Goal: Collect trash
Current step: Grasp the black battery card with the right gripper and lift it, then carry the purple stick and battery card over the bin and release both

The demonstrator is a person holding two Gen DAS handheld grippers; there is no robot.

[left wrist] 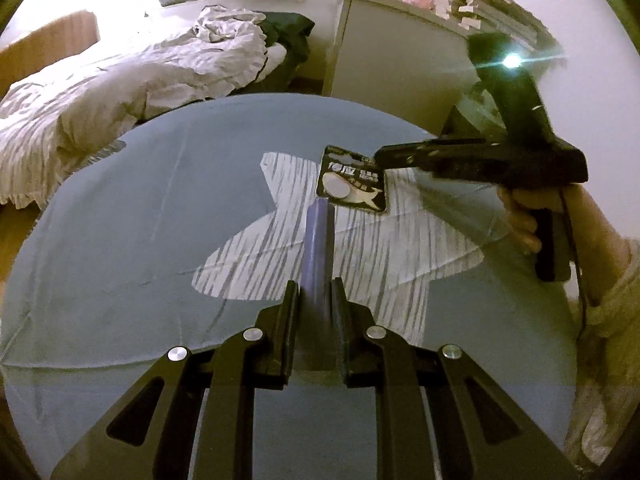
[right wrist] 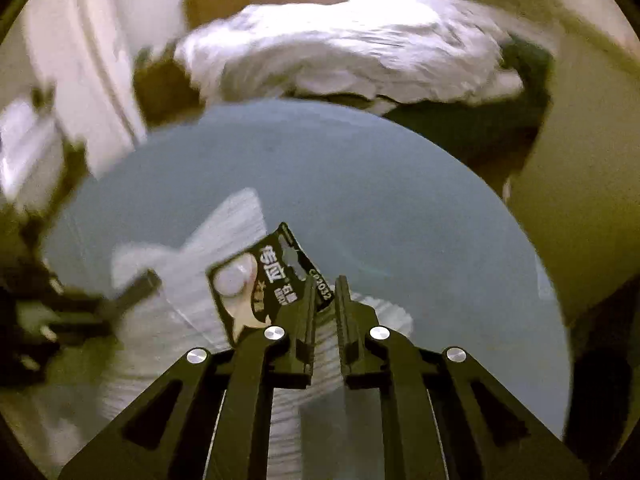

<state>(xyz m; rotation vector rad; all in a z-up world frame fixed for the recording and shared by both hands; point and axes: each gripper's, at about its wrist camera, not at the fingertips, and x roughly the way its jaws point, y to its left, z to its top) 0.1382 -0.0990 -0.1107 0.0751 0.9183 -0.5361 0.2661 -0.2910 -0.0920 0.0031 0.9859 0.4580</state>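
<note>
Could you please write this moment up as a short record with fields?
surface: round table under a grey-blue cloth with a white striped patch
trash item: black blister card with a round white piece
right gripper: shut on a corner of the card, card lifted
left gripper: shut on the edge of a blue plastic bag
background: rumpled white bedding, grey cabinet

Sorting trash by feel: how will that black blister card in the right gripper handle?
The black blister card likely stays fairly stiff: gripped by one corner, it shows no droop. Probably light. Its glossy face may slip between the right gripper pads.
</note>
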